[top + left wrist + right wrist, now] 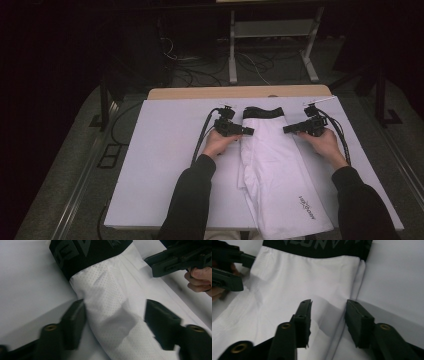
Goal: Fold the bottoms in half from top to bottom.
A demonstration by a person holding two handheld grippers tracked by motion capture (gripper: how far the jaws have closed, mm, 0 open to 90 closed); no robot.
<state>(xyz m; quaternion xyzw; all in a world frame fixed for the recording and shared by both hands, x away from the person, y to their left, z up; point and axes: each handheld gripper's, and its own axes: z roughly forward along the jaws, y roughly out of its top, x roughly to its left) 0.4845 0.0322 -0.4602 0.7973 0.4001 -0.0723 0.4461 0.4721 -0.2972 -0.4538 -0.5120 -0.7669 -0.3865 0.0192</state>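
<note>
A white garment [272, 165] with a black waistband [263, 112] lies lengthwise on the white table top [165, 165], waistband at the far end. My left gripper [248, 131] lies at the garment's left edge just below the waistband. Its jaws [115, 317] stand apart, with a fold of the perforated white cloth [112, 297] between them. My right gripper [287, 129] faces it from the right edge. Its jaws [328, 315] straddle that edge of the cloth [312, 277] with a gap left. Each gripper view also has the other gripper farther off.
A small printed logo [306, 206] marks the garment's near end, which reaches the table's front edge. A wooden strip [240, 92] runs along the table's back. Behind it are floor cables [200, 70] and a metal stand [272, 45]. Bare table lies to both sides.
</note>
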